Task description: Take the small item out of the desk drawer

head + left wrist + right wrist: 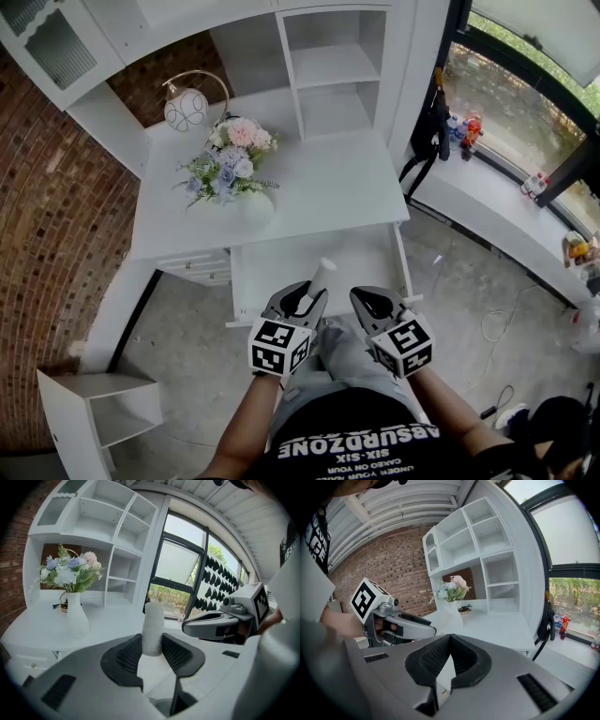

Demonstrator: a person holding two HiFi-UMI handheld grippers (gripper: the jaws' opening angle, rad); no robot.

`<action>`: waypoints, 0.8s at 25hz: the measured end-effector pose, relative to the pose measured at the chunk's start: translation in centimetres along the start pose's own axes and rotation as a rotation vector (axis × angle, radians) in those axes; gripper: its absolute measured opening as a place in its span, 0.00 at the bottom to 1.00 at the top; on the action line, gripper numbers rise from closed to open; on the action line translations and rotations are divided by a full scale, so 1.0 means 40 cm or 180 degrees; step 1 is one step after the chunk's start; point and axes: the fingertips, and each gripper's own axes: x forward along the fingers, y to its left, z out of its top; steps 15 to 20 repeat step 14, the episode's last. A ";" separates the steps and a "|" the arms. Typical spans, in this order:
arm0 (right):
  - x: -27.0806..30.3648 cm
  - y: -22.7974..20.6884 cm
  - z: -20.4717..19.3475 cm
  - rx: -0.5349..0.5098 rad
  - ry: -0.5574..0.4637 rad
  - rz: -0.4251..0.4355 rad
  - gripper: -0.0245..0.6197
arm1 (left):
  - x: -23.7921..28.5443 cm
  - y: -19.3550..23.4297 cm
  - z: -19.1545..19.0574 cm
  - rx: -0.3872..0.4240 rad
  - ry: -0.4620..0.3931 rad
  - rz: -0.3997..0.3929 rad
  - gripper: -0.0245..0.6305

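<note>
My left gripper (307,296) is shut on a small white cylinder (322,277), which sticks up out of the jaws above the open desk drawer (272,267). In the left gripper view the cylinder (153,623) stands upright between the two black pads (127,656). My right gripper (368,302) hovers just to its right over the drawer's front edge, jaws shut with nothing between them (449,639). Each gripper shows in the other's view: the right gripper (213,626) and the left gripper (405,625).
On the white desk top (328,183) stands a white vase of flowers (234,169), with a round lamp (187,108) behind it and open shelves (333,66) at the back. A small white shelf unit (98,408) stands on the floor at lower left. A window ledge (487,202) runs along the right.
</note>
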 end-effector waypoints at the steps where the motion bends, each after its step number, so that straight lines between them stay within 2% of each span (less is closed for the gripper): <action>1: -0.003 0.004 -0.003 -0.0004 0.0006 0.0006 0.03 | -0.003 -0.004 -0.002 0.0000 0.0001 -0.0003 0.25; 20: -0.025 0.046 -0.039 -0.0035 0.0036 0.0059 0.04 | -0.036 -0.025 -0.048 -0.0040 -0.0006 0.0020 0.25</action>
